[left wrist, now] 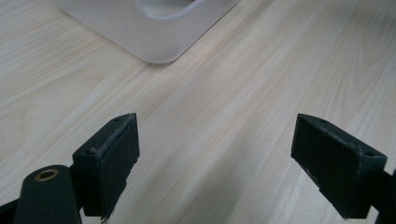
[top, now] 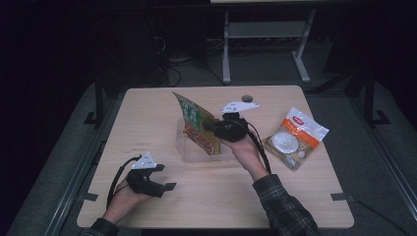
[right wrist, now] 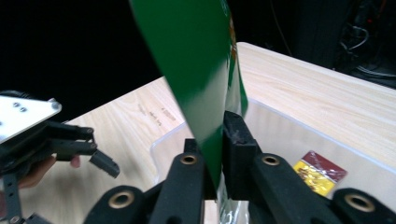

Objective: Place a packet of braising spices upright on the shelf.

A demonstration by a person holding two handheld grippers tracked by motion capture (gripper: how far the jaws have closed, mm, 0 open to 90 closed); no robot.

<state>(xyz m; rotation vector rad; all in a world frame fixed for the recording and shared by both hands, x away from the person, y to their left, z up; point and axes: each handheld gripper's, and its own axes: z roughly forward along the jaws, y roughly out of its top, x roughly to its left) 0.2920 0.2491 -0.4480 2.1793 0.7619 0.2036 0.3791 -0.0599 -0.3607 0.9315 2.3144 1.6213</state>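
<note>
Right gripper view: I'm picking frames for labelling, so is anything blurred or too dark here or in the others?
Right gripper view: green packet blurred up close, background black. High view: table lit, room dark. Left gripper view: evenly lit, fairly sharp.

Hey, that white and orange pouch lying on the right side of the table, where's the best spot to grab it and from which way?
Probably by a flat sealed edge of the white and orange pouch, coming from above. It lies flat on the table, tilted, its middle bulging over round contents, so the thin near-right end should fit between the jaws best.
</note>
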